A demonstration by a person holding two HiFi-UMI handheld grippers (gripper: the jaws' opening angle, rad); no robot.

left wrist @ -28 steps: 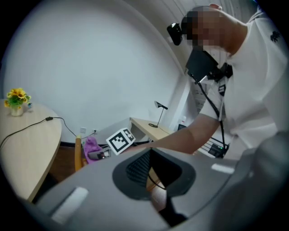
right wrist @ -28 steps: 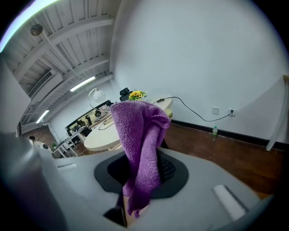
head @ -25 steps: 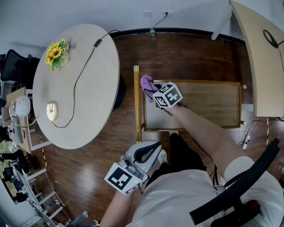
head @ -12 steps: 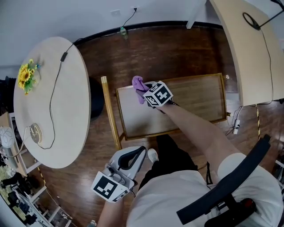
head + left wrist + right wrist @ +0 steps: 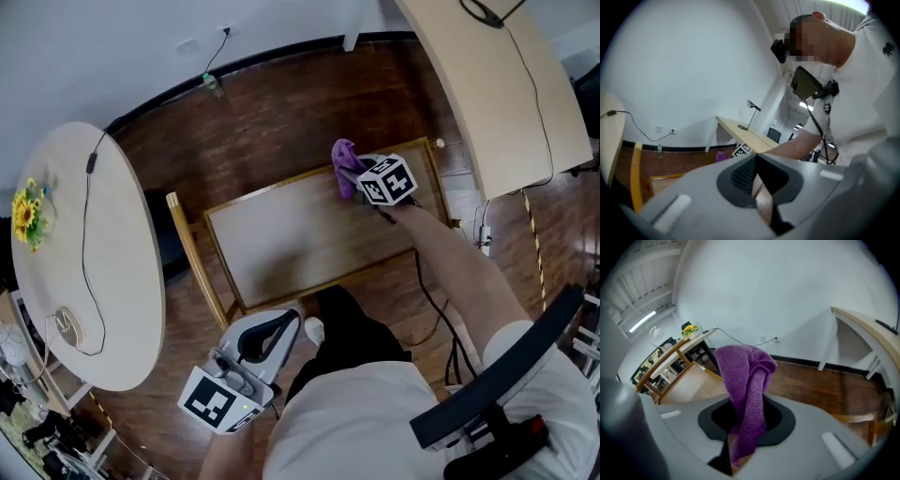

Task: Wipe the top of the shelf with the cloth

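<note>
The shelf top (image 5: 291,239) is a pale board with a raised wooden rim, in the middle of the head view. My right gripper (image 5: 361,180) is at its far right corner, shut on a purple cloth (image 5: 344,161) that touches the board there. In the right gripper view the cloth (image 5: 746,380) stands bunched up out of the jaws, with the shelf top (image 5: 691,380) to the left. My left gripper (image 5: 267,333) hangs low by the person's legs, off the shelf, its jaws together with nothing between them.
A round table (image 5: 84,281) with sunflowers (image 5: 28,214) and a cable stands to the left. A long desk (image 5: 497,84) is at the upper right, with cables (image 5: 483,234) on the wooden floor below it. A black chair back (image 5: 497,398) is behind the person.
My right gripper has carried the cloth along the shelf's far edge from the left end to the right corner. The left gripper has stayed low near the body.
</note>
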